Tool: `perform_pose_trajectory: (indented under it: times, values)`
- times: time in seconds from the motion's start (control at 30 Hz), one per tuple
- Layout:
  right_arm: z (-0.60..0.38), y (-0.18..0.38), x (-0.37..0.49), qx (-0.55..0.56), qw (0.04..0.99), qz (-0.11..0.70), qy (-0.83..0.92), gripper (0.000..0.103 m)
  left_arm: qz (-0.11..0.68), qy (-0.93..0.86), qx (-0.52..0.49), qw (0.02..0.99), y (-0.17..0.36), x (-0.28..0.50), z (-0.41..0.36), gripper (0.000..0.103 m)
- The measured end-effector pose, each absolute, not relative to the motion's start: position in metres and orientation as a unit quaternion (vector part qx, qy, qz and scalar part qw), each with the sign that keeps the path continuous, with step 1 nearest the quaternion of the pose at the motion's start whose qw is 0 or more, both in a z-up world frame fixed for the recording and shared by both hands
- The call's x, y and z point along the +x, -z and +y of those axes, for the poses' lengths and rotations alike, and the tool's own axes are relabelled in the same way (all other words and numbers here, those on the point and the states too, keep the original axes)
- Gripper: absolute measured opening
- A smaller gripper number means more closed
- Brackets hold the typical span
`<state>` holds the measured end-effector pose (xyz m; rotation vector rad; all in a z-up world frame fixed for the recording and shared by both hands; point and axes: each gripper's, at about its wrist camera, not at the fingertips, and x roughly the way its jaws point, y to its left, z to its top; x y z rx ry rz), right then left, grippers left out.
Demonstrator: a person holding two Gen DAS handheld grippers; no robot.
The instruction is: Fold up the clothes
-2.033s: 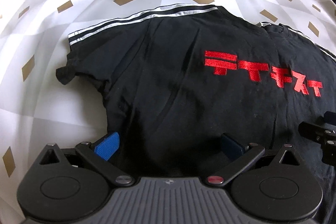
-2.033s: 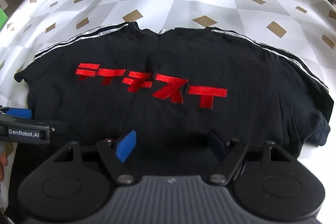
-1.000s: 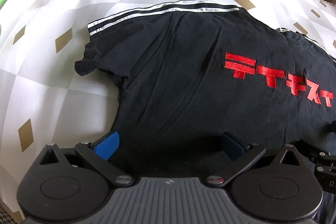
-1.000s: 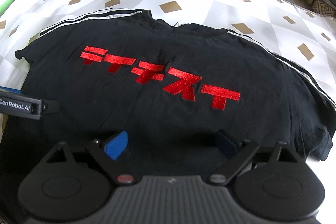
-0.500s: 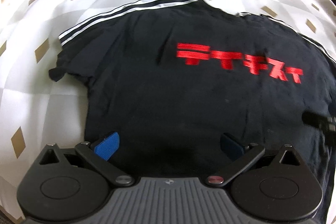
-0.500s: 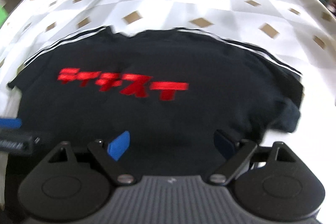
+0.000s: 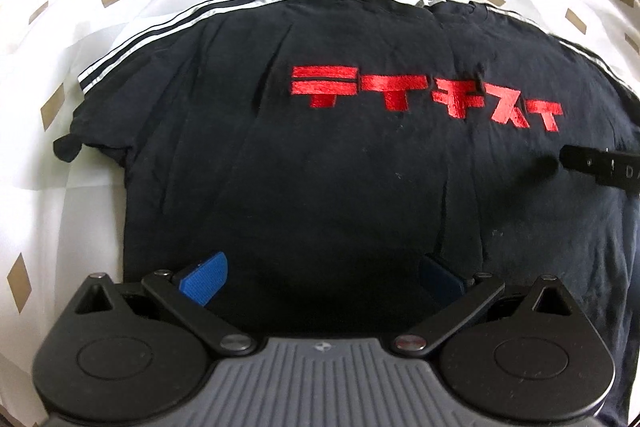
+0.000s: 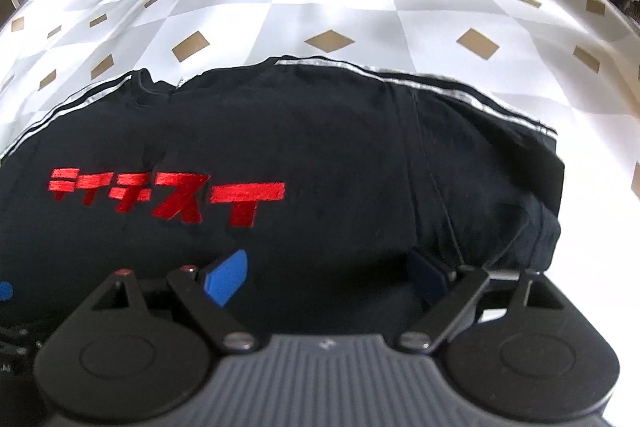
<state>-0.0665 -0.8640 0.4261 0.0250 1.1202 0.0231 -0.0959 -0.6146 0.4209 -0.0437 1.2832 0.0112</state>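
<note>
Both fingers [image 7: 204, 279] spread wide (empty) over T-shirt [image 7: 320, 167].

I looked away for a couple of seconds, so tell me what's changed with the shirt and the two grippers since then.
Only the views shifted: both grippers swung sideways over the shirt. The right gripper now looks more toward the right sleeve, and the left gripper sees the red lettering more centrally. Nothing was taken hold of or let go. The shirt lies flat on the cloth as before, and both grippers' jaws are open as before.
</note>
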Motion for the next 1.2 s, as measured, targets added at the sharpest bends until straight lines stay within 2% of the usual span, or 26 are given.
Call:
perform_pose_trajectory:
  times: [1.2]
  values:
    - [-0.870,-0.424,-0.054,0.029,0.857,0.514,0.033,0.093,0.585,-0.002,-0.009,0.811,-0.417,-0.095,-0.605,0.103]
